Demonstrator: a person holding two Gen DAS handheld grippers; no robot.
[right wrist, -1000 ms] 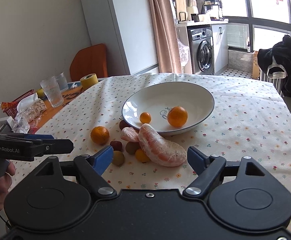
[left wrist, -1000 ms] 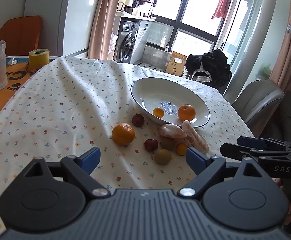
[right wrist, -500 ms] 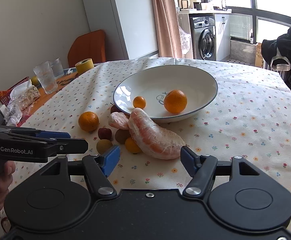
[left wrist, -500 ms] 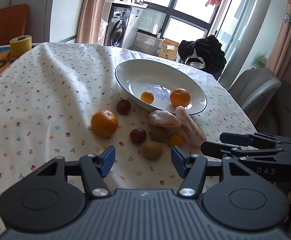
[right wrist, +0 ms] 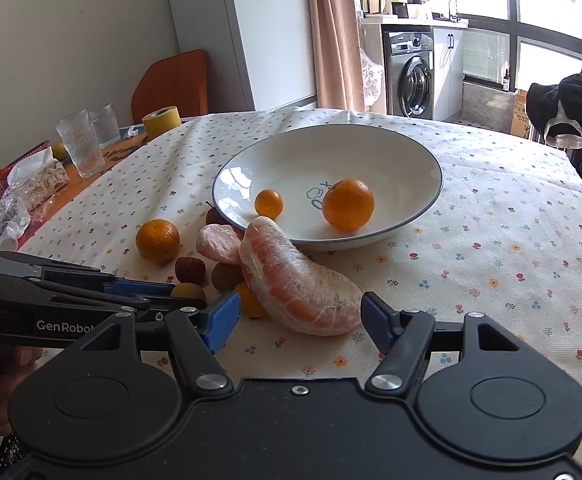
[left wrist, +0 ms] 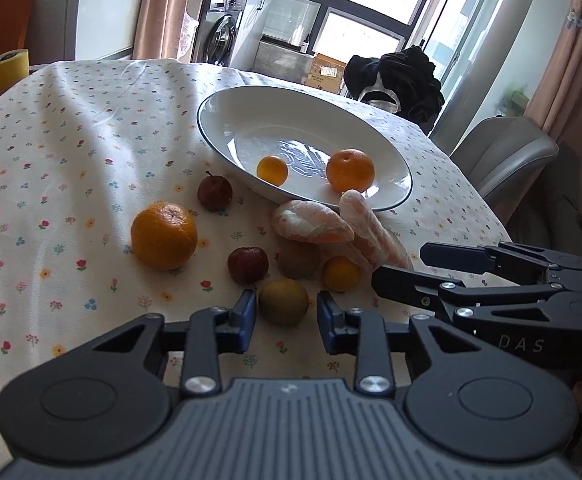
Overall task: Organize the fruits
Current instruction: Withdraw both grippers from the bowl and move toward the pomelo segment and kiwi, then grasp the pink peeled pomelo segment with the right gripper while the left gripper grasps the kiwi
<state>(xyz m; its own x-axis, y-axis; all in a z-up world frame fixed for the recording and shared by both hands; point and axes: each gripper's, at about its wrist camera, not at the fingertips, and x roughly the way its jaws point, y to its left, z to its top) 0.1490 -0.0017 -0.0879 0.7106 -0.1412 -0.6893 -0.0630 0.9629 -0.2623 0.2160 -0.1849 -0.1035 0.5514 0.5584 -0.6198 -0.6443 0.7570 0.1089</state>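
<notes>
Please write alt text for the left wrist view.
The open left hand-held gripper frames a small greenish-brown round fruit on the floral tablecloth. Behind lie more loose fruits and a white ceramic bowl holding two oranges.

A white bowl [left wrist: 227, 128] holds two oranges [left wrist: 350, 171], and at its 7 o'clock on the cloth lie two peeled pomelo segments [left wrist: 311, 224], one orange [left wrist: 164, 235], two red fruits [left wrist: 247, 265] and small green-brown ones [left wrist: 283, 301].
</notes>
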